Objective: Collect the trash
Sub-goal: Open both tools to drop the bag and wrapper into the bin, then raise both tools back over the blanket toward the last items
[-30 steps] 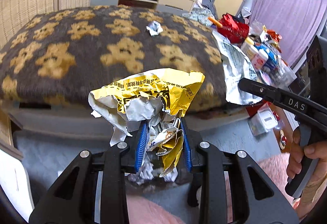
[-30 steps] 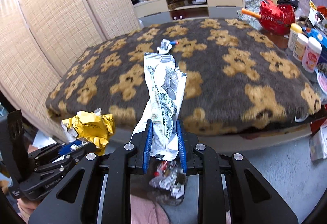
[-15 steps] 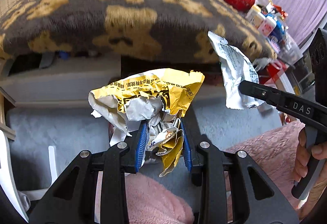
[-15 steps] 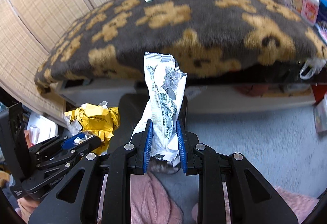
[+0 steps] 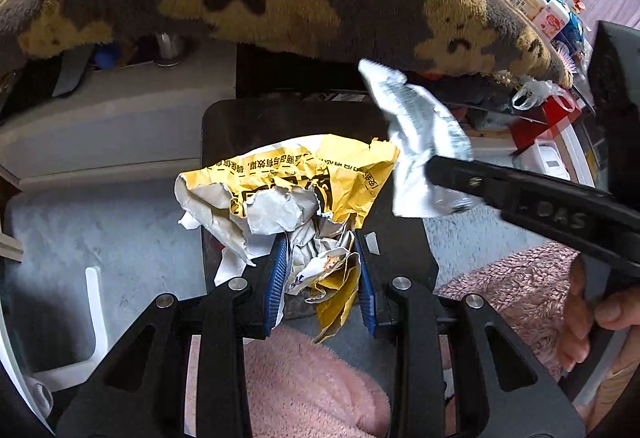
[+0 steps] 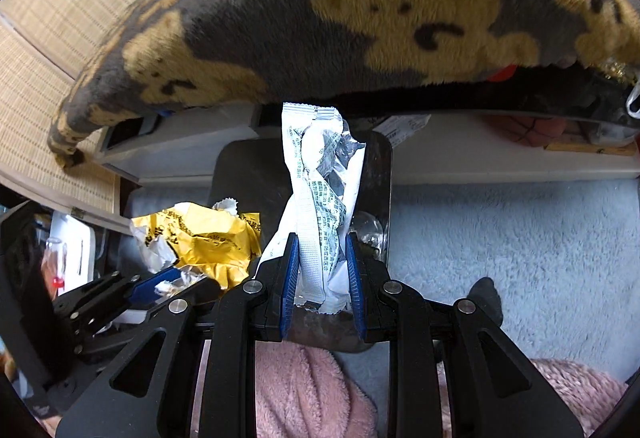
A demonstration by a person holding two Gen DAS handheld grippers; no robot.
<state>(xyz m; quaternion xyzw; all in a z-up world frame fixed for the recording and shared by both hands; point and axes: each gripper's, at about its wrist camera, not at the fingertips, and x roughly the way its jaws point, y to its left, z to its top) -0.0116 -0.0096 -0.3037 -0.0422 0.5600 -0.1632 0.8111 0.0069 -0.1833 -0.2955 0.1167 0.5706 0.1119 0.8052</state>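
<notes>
Pink fleece (image 5: 304, 378) fills the nearest ground under both tools. Above it the left gripper (image 5: 320, 262) has its blue pads (image 5: 277, 278) pressed in on a crumpled yellow wrapper (image 5: 320, 170), which bunches between them and fans out wide above the tips. Just to its right, the right gripper (image 6: 322, 270) is likewise clamped, pinching the lower end of a white wrapper (image 6: 320, 182) that stands up tall and twisted between its pads. The two wrappers hang close beside each other, nearly touching in the left view, and both sit over a dark bin (image 6: 248, 174) with rounded corners that stands on the pale grey carpet (image 6: 500, 238). Behind the bin runs a low light-coloured shelf (image 6: 500, 154). Farther back and overhead, a grey blanket with tan bears (image 6: 360, 18) droops over the edge, and woven blinds (image 6: 60, 18) cover the wall at left.
</notes>
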